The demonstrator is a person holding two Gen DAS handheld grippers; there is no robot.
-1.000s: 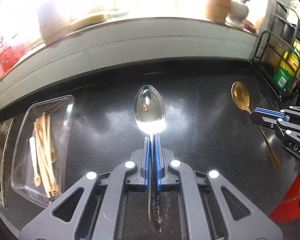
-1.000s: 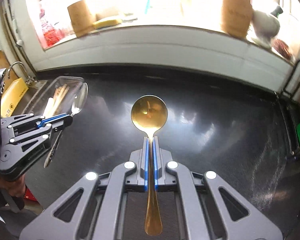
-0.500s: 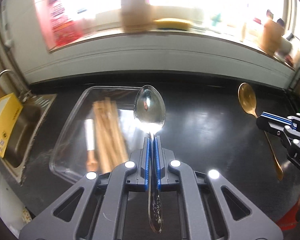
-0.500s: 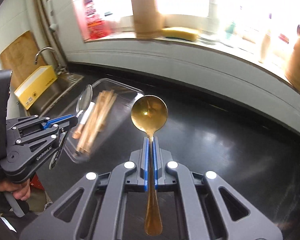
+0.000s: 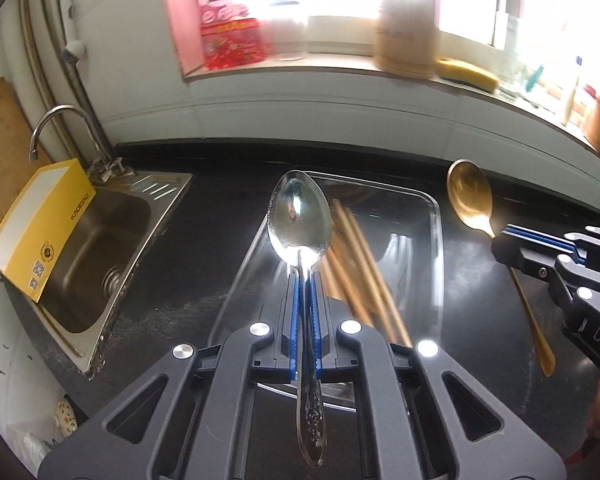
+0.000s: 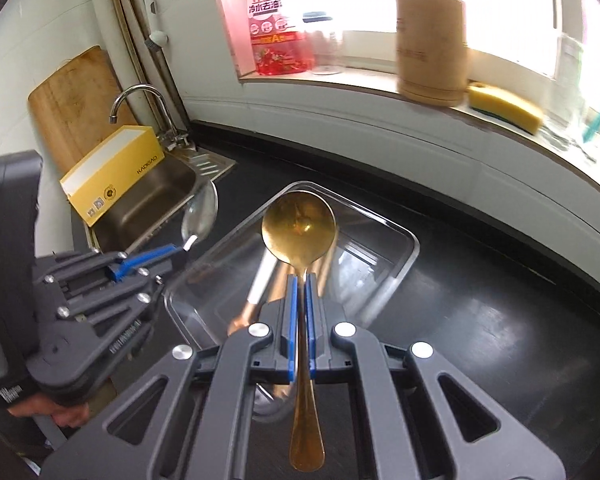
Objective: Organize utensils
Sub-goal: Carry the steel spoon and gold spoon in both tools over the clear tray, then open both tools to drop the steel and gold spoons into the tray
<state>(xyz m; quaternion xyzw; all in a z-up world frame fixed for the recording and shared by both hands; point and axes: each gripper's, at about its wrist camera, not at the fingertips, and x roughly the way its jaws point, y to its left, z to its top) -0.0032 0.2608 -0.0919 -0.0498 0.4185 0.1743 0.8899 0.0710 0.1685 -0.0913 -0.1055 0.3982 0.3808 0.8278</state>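
Both tongs swung leftward since earlier frames; clear plastic tray (image 5: 436, 240), then off at left, now lies directly ahead, sink (image 5: 100, 240) newly in sight. Left tongs (image 5: 305, 280) pinch neck of silver spoon (image 5: 299, 220), polished oval bowl over tray's left edge, embossed handle trailing back. Right tongs (image 6: 299, 280) pinch gold spoon (image 6: 299, 228), round bowl above tray. Tray on glossy black worktop (image 6: 480, 320), holding wooden chopsticks (image 5: 360, 264).
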